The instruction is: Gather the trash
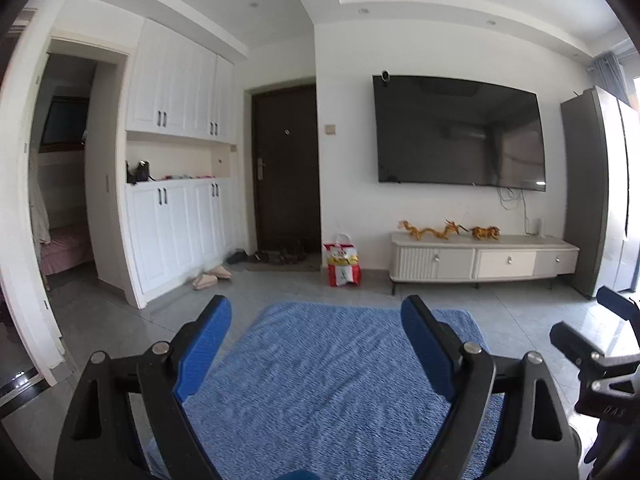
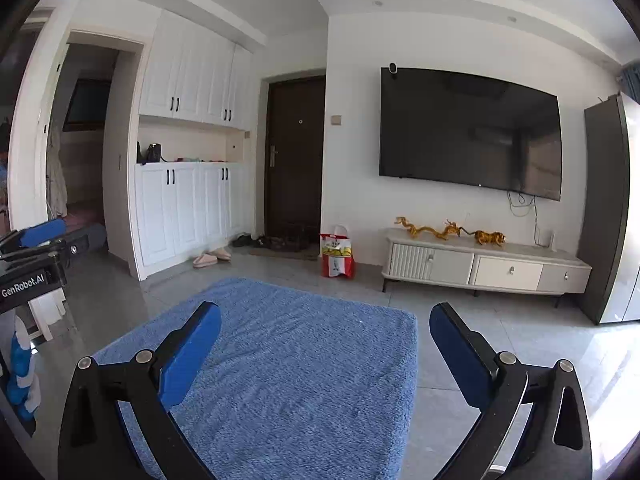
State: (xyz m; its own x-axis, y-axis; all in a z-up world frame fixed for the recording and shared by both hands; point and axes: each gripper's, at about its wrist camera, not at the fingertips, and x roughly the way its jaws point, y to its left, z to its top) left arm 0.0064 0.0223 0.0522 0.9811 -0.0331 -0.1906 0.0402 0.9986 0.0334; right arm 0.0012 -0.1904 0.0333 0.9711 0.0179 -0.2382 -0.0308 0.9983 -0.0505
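Left wrist view. My left gripper (image 1: 316, 312) hangs over one blue rug (image 1: 332, 364), its two blue-padded fingers (image 1: 208, 340) spread wide with nothing between them. At the right edge I see part of the right gripper (image 1: 592, 344); its state I cannot tell from here. One red-and-white bag (image 1: 342, 260) stands on the grey tiled floor (image 1: 520, 312) against the wall, between one dark entrance door (image 1: 286, 168) and one white TV cabinet (image 1: 480, 258); I cannot see what it holds. The cabinet carries two golden dragon figurines (image 1: 430, 231) and one golden tiger (image 1: 485, 233), under one wall-mounted television (image 1: 460, 132). Two pale slippers (image 1: 212, 276) lie beside the white cupboard (image 1: 176, 184).

Right wrist view. My right gripper (image 2: 325, 320) is likewise spread wide and empty above the blue rug (image 2: 288, 368). The left gripper (image 2: 40, 240) shows at the left edge. The one bag (image 2: 337, 252) stands well beyond the rug, near the door (image 2: 296, 156). I count three drawer knobs on the TV cabinet (image 2: 488, 268), and dark shoes (image 2: 276, 242) on the doormat, too blurred to count.
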